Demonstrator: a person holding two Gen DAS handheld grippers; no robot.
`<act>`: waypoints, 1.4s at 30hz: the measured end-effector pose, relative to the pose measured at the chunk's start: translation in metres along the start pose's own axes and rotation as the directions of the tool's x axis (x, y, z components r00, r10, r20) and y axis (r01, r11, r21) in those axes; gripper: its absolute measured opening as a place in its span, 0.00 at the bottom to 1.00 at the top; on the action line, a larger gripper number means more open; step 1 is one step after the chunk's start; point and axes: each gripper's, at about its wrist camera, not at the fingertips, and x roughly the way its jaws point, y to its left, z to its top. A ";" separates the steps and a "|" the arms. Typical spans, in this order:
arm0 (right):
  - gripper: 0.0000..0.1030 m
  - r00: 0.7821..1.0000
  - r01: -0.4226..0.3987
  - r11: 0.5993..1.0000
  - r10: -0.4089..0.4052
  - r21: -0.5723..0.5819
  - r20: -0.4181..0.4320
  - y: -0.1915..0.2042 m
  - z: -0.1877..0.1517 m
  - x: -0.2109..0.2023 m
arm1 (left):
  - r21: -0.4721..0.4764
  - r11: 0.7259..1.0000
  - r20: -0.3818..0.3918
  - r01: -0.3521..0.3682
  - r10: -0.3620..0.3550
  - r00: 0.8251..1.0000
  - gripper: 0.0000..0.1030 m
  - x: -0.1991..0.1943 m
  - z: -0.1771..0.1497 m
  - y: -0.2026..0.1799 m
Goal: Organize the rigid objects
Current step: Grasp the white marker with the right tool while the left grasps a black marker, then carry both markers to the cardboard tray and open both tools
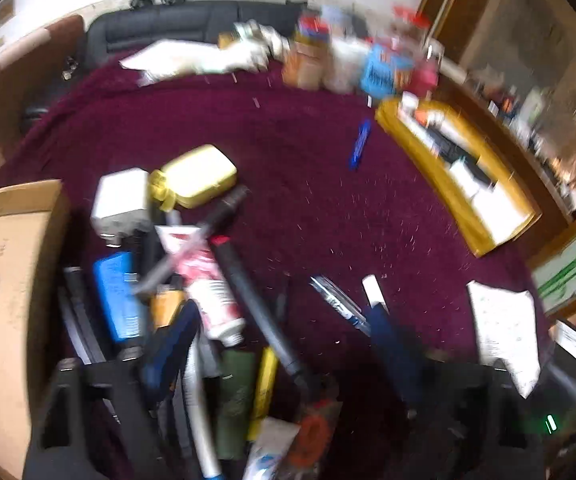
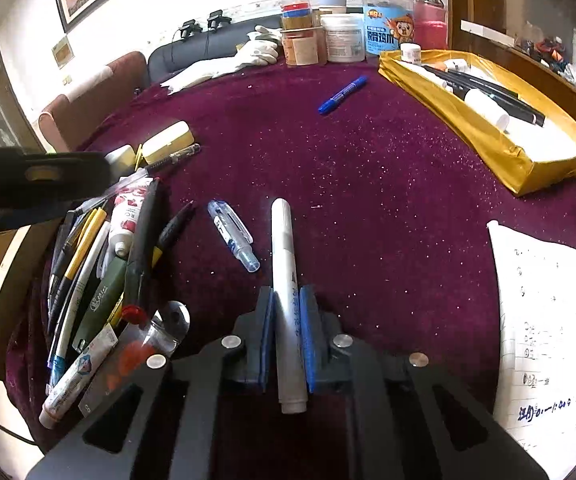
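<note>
My right gripper [image 2: 288,292] is shut on a white marker [image 2: 284,248], which lies lengthwise between its blue pads just above the purple cloth. In the blurred left wrist view my left gripper [image 1: 284,344] stands open over a heap of pens and tubes [image 1: 208,300]. A black pen [image 1: 256,300] crosses the gap and neither pad presses on it. The heap [image 2: 100,264] lies at the left in the right wrist view, with the left gripper [image 2: 28,176] a dark shape above it. A blue marker [image 2: 341,95] lies alone mid-table. A clear pen [image 2: 234,236] rests near the white marker.
A gold tray [image 2: 459,128] with pens and bottles stands at the right. Jars [image 2: 387,28] and white gloves [image 2: 264,46] line the far edge. A yellow case [image 2: 168,140] lies beyond the heap. Written paper [image 2: 547,340] lies near right. A cardboard box [image 1: 4,280] stands left.
</note>
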 end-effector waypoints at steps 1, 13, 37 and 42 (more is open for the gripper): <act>0.12 1.000 -0.010 1.000 0.010 0.012 -0.001 -0.002 0.001 0.000 | 0.018 1.000 -0.055 -0.005 0.006 0.998 0.51 0.016 0.004 -0.006; 0.12 1.000 -0.031 0.998 0.031 0.050 0.003 -0.012 0.003 0.000 | -0.017 0.994 -0.096 -0.106 0.104 0.990 0.42 0.038 0.007 0.000; 0.12 0.967 -0.243 0.965 0.233 0.097 0.102 0.020 0.007 -0.040 | 0.007 0.984 0.206 -0.176 0.171 0.964 0.14 -0.094 -0.057 0.065; 0.12 0.887 -0.461 0.887 0.461 -0.026 -0.007 0.132 0.018 -0.052 | -0.132 0.974 0.186 -0.185 0.207 0.960 0.14 -0.153 -0.074 0.157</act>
